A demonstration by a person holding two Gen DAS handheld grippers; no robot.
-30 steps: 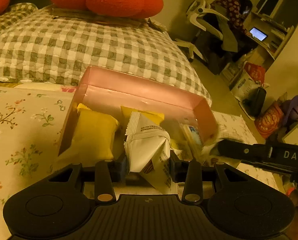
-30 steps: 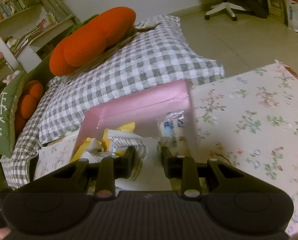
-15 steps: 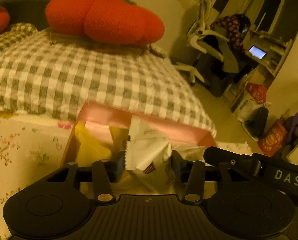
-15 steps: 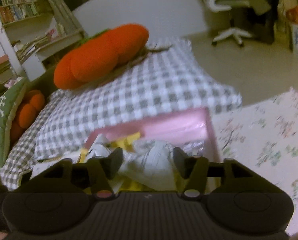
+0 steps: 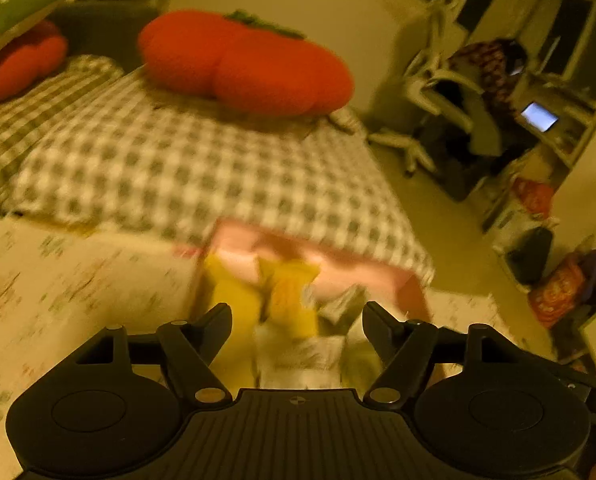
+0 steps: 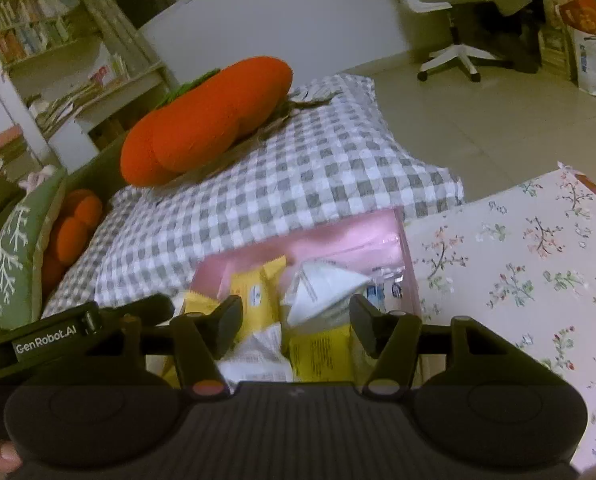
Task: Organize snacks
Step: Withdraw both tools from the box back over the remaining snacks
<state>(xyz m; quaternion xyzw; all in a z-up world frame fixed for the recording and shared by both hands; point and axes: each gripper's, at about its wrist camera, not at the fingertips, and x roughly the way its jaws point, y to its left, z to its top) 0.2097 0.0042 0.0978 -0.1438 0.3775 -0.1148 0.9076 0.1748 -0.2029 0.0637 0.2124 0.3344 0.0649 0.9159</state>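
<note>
A pink box (image 6: 337,238) stands on the floral cloth and holds several snack packets: yellow ones (image 6: 254,288) and a white one (image 6: 325,284). In the left wrist view the box (image 5: 361,272) is blurred, with yellow packets (image 5: 290,300) and a white packet (image 5: 298,354) in it. My left gripper (image 5: 297,316) is open and empty above the box's near side. My right gripper (image 6: 296,320) is open and empty just over the packets. The left gripper's body (image 6: 58,332) shows at the left of the right wrist view.
The floral cloth (image 6: 537,264) spreads to the right of the box. A checked quilt (image 6: 298,176) with an orange pumpkin cushion (image 6: 206,120) lies behind. A green cushion (image 6: 14,264) is at the left. An office chair (image 6: 449,20) and floor lie beyond.
My left gripper has opened and let go of the white packet, which now lies in the box. My right gripper has opened wider. Both grippers have drawn back from the box.
</note>
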